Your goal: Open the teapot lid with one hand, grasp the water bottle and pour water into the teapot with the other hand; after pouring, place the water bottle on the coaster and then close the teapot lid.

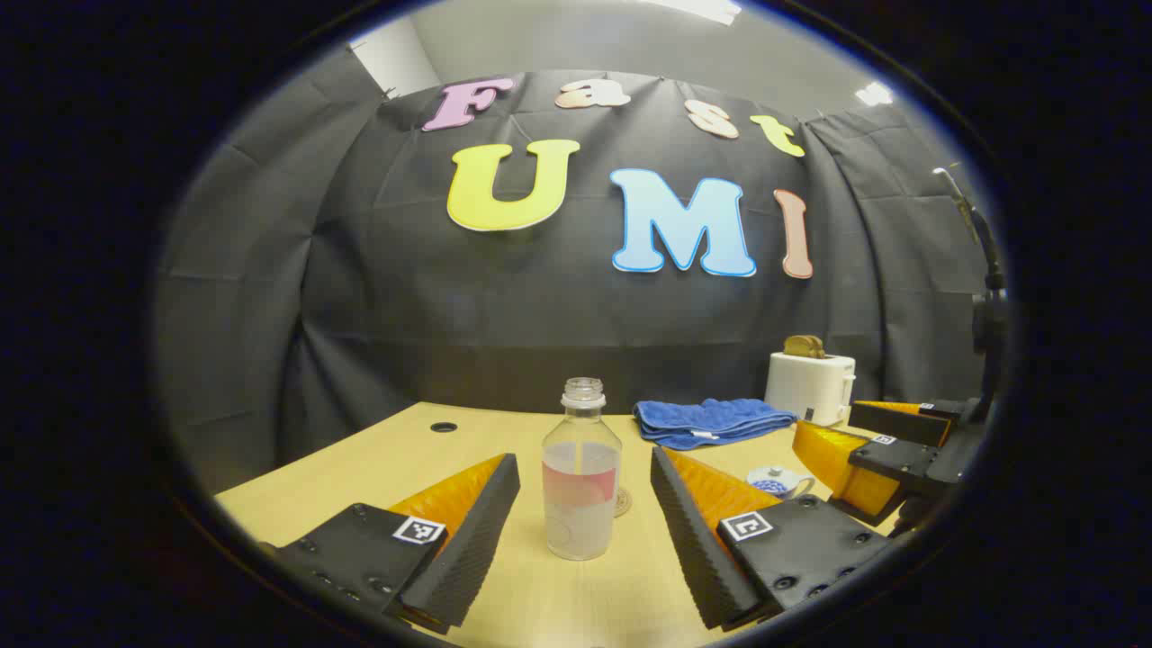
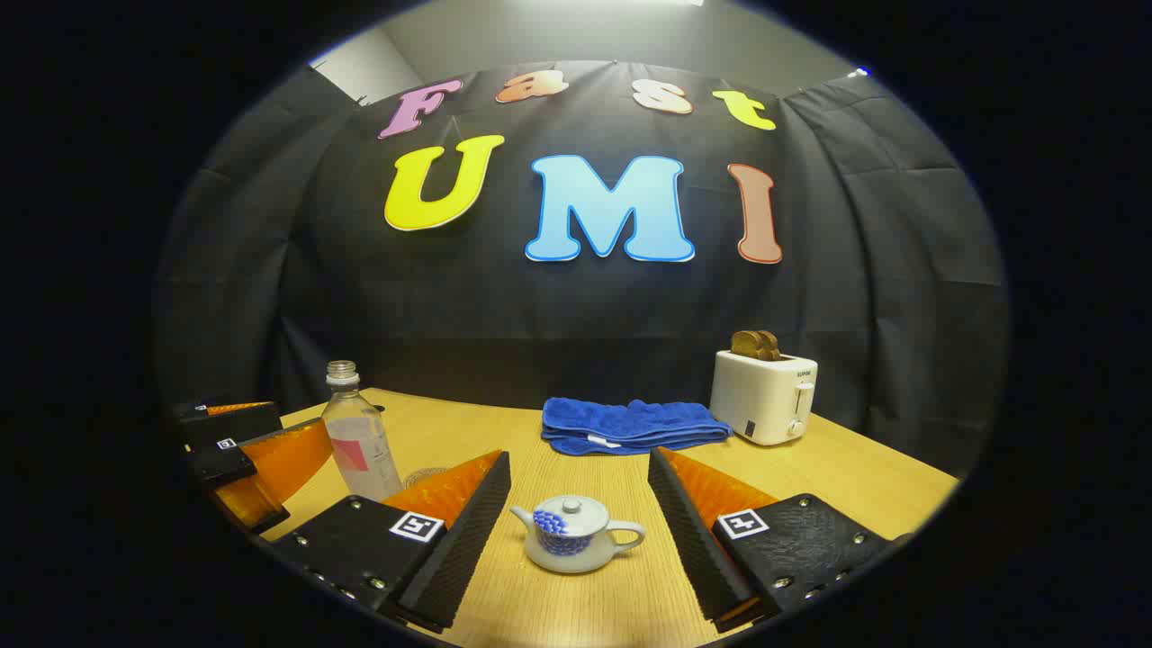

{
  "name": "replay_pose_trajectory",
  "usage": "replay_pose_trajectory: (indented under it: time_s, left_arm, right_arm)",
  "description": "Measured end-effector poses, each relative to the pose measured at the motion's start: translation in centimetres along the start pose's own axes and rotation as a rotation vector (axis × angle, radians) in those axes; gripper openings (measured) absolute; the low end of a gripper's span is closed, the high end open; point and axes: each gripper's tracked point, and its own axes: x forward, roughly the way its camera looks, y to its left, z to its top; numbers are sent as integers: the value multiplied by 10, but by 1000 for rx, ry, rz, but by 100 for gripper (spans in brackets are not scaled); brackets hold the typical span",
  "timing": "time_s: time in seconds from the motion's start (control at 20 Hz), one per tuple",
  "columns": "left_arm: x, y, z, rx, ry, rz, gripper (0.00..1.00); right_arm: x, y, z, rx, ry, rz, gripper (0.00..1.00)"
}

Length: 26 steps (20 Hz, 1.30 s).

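Start of task: both tongs released, nothing grasped. Left tongs (image 1: 585, 522) bracket the uncapped water bottle (image 1: 581, 472) on the table (image 1: 396, 459); right tongs (image 2: 580, 517) face the teapot (image 2: 576, 535) (lid on). Next: right lifts lid, left clamps bottle.

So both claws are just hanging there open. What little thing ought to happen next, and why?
Probably the right gripper should ease forward and down to close on the knob of the teapot lid. The lid sits on the teapot, which stands between that gripper's open fingers, so nothing can be poured yet. The left gripper is open around the uncapped water bottle.
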Motion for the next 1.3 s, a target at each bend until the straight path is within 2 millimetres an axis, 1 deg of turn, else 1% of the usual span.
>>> replay_pose_trajectory:
  time_s: [0.25,0.5,0.6,0.75,0.8,0.9,1.05,1.1,1.15,1.25,1.3]
  left_arm:
    - [3,1,1,-1,-2,0,100]
    - [5,4,-4,-15,8,2,100]
    - [6,4,-5,-18,9,2,100]
    - [6,4,-6,-22,11,1,100]
    - [6,4,-6,-26,12,-2,100]
    - [6,4,-7,-31,14,-5,100]
    - [6,6,-9,-33,16,-6,100]
    - [7,7,-9,-33,17,-5,100]
    - [8,7,-10,-35,18,-6,100]
    - [9,10,-11,-40,17,-4,100]
    - [9,11,-11,-43,19,-5,100]
  right_arm:
    - [4,0,-5,2,5,0,95]
    - [7,1,-5,3,9,0,95]
    - [10,-1,-6,4,12,-1,92]
    - [20,-4,-13,-10,29,-9,91]
    - [24,-4,-16,-14,38,-9,89]
    - [32,-4,-22,-22,62,-11,89]
    - [45,-4,-41,-4,100,-5,73]
    - [48,-2,-45,-3,108,0,69]
    - [51,-4,-50,-6,120,-6,69]
    - [54,-1,-55,-12,132,5,50]
    - [56,-1,-57,-13,141,8,49]
